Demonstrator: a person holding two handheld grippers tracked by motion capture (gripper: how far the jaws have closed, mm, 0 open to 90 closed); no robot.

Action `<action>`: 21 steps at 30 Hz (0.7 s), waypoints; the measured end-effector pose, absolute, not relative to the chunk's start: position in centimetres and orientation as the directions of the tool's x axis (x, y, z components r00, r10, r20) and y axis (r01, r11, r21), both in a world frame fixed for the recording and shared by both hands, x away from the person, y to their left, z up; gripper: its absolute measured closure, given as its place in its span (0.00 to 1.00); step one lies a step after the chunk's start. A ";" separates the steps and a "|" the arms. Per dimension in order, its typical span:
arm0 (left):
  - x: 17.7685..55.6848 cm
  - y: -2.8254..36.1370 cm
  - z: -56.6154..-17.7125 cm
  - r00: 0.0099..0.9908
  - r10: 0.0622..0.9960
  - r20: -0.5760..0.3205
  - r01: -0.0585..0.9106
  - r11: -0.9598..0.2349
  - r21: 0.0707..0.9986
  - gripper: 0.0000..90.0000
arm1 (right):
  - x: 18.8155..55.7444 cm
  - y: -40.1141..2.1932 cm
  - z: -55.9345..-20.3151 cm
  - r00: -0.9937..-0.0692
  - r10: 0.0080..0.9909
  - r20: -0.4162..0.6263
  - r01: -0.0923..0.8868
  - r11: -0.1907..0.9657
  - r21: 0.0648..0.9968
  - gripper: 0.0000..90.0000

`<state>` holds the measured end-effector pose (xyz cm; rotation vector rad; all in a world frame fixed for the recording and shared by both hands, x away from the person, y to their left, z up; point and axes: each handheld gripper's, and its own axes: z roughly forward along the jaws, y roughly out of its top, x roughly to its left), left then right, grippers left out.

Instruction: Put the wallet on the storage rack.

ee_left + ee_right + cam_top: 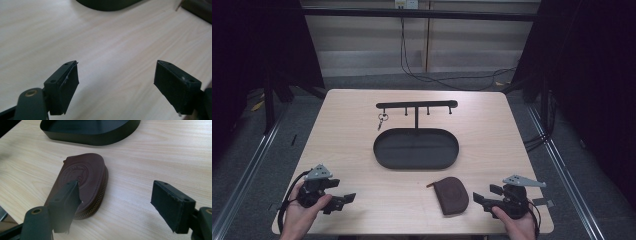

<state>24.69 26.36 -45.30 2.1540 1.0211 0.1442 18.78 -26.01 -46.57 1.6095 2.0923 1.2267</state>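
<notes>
Table (362,150): 1 pouch (454,195); 2 grippers

Pouch (82,180) corner hidden behind a near jaw.

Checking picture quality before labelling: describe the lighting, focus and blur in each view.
High view: dim, dark surroundings, table evenly lit, slightly soft. Left gripper view: bright, left claw sharp, tray edge blurred. Right gripper view: brown pouch in focus, near jaw of right claw smeared at its tip.

Pale wooden table (492,120); black tray stand (416,148); brown pouch (453,194)
</notes>
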 end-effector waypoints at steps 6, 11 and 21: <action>23.1 26.3 -46.0 0.707 0.676 -0.209 0.613 -0.438 0.658 0.23 | 19.0 -25.3 -46.1 -0.373 0.875 0.307 0.693 0.043 0.720 0.25; 21.9 26.1 -46.7 0.719 0.657 -0.225 0.613 -0.448 0.650 0.23 | 20.0 -24.4 -45.5 -0.435 0.837 0.333 0.715 0.097 0.692 0.29; 21.8 25.2 -47.1 0.753 0.621 -0.218 0.587 -0.485 0.648 0.21 | 21.9 -22.6 -45.3 -0.488 0.822 0.293 0.737 0.208 0.643 0.34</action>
